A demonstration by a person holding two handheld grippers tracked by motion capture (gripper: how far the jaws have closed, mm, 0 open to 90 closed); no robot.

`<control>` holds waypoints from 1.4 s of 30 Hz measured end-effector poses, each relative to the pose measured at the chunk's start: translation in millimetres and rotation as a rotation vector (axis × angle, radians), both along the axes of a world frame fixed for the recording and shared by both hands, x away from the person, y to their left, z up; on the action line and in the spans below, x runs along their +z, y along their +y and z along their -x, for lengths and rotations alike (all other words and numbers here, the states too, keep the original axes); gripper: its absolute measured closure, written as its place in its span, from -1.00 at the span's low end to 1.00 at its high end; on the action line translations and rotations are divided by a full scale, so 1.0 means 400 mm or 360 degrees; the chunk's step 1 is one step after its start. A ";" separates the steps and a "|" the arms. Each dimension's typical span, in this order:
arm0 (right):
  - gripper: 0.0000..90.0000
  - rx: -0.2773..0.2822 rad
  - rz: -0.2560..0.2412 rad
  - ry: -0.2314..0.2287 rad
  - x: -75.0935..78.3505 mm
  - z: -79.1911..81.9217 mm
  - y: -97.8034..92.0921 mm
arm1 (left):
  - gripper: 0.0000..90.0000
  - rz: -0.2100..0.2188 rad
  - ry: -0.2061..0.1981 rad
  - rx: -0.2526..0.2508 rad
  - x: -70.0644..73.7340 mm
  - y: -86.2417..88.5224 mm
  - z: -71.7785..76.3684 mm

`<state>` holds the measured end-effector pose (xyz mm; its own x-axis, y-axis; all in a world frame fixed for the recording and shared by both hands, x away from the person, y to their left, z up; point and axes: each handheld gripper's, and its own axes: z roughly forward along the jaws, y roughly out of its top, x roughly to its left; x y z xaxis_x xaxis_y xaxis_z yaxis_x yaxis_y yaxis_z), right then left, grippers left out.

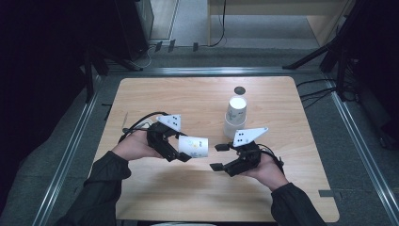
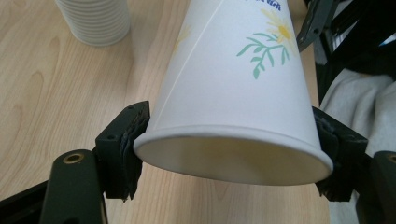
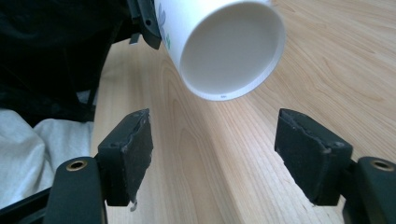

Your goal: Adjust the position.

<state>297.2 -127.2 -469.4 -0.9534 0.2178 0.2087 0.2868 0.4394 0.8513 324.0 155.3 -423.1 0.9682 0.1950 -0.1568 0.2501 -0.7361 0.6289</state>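
A white paper cup (image 1: 195, 146) with a flower print lies sideways in the air above the wooden table (image 1: 155, 94). My left gripper (image 1: 184, 149) is shut on it near its rolled rim; in the left gripper view both pads press the cup (image 2: 233, 84) by its mouth. The cup's recessed base (image 3: 231, 46) points at my right gripper (image 1: 219, 157). That gripper (image 3: 215, 149) stands open a short way from the base, with bare table between its jaws. A stack of white cups (image 1: 234, 115) stands upright behind the two grippers, right of centre.
A small dark round thing (image 1: 240, 89) lies on the table behind the cup stack. The stack (image 2: 93, 21) also shows at the top left of the left gripper view. Metal rails (image 1: 75, 141) run along the table's sides, with dark stands at the back.
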 end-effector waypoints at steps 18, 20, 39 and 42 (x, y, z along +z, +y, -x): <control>-0.45 0.0004 0.0006 -0.0035 0.008 -0.004 0.016 | -0.46 -0.0319 -0.0027 -0.0114 0.017 -0.055 -0.007; -0.45 0.0011 0.0013 -0.0044 0.007 -0.006 0.021 | -0.46 -0.0371 -0.0036 -0.0096 0.015 -0.058 -0.011; -0.44 0.0142 0.0112 -0.0001 -0.025 -0.011 0.117 | -0.46 -0.0570 0.0072 -0.0084 -0.008 -0.062 0.021; -0.44 0.0169 0.0132 -0.0014 -0.031 -0.012 0.135 | -0.46 -0.0587 0.0083 -0.0070 -0.010 -0.058 0.024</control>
